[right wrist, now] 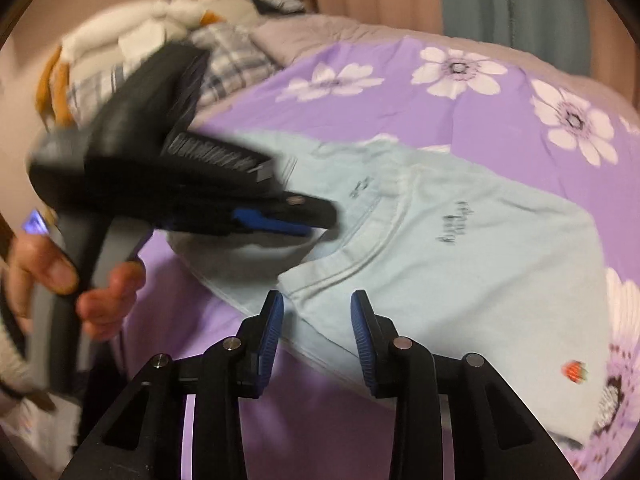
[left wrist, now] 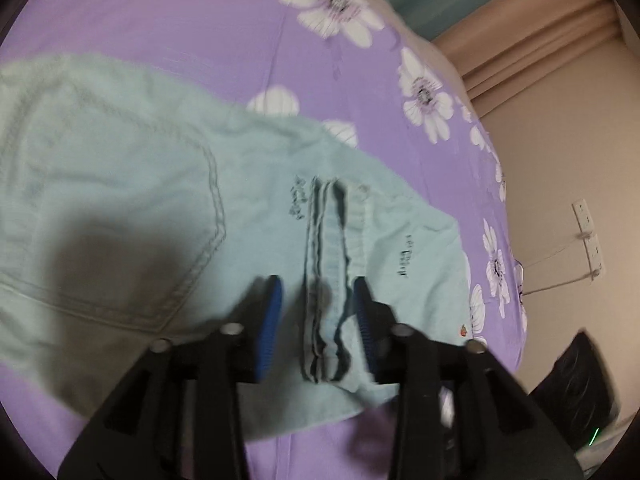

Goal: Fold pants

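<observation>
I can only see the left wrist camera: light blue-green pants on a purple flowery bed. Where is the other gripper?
Observer: The right gripper hangs open over an edge of the pants.
Child: Who is holding my gripper?
Observer: A hand grips the handle of the left gripper, off to the side of the pants.
Child: Is anything else on the bed?
Observer: A white stuffed toy lies at the far end of the bed.

Purple sheet beyond pants bare; pillows, soft toy crowd bed's far-left end.
</observation>
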{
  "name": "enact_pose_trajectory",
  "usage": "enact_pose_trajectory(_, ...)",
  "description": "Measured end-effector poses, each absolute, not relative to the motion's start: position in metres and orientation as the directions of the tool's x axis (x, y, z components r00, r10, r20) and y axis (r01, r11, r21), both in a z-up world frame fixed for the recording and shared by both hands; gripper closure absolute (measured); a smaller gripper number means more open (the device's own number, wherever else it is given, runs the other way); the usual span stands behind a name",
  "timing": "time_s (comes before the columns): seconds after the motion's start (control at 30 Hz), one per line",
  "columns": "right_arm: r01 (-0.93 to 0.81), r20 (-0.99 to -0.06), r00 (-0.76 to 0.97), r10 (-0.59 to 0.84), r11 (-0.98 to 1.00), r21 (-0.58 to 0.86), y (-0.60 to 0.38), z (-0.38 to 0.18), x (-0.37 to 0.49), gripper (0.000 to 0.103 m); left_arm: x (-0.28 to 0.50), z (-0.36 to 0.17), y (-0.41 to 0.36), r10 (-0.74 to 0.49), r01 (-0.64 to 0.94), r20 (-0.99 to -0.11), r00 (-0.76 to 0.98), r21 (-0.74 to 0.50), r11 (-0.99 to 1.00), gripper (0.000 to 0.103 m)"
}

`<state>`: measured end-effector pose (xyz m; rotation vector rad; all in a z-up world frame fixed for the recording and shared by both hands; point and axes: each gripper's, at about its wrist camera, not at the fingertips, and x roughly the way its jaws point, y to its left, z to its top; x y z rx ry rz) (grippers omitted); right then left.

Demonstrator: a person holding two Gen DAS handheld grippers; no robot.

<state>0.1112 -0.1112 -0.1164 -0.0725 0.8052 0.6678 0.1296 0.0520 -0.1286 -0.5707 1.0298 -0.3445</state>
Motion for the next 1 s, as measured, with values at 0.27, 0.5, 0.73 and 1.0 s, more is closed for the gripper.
enact_pose_trajectory(0.27, -0.326, -0.694, 0.596, 0.403, 0.912, 0.249, -0.199, -0.108, 0.137, 0.068, 0.115, -0.121, -0.018, -0.599, 0.207, -0.678, 0.426, -0.572, 0.794, 0.082)
enact_pose_trajectory(0.5, -0.328, -0.777, 0.541, 0.322, 0.931, 0.157, -0.184, -0.12, 0.155, 0.081, 0.108, -0.158, -0.005, -0.392, 0.057, -0.784, 0.482, -0.418, 0.906, 0.101)
enact_pose_trajectory(0.73, -0.535, -0.758, 0.491, 0.429, 0.835, 0.127, -0.119, -0.11, 0.174, 0.082, 0.099, -0.162, -0.001, -0.432, 0.069, -0.764, 0.479, -0.457, 0.887, 0.101)
enact_pose_trajectory(1.0, -0.574, -0.816, 0.402, 0.416, 0.808, 0.13, -0.065, -0.132, 0.237, 0.087, 0.094, -0.16, 0.0, -0.457, 0.063, -0.757, 0.468, -0.487, 0.871, 0.101)
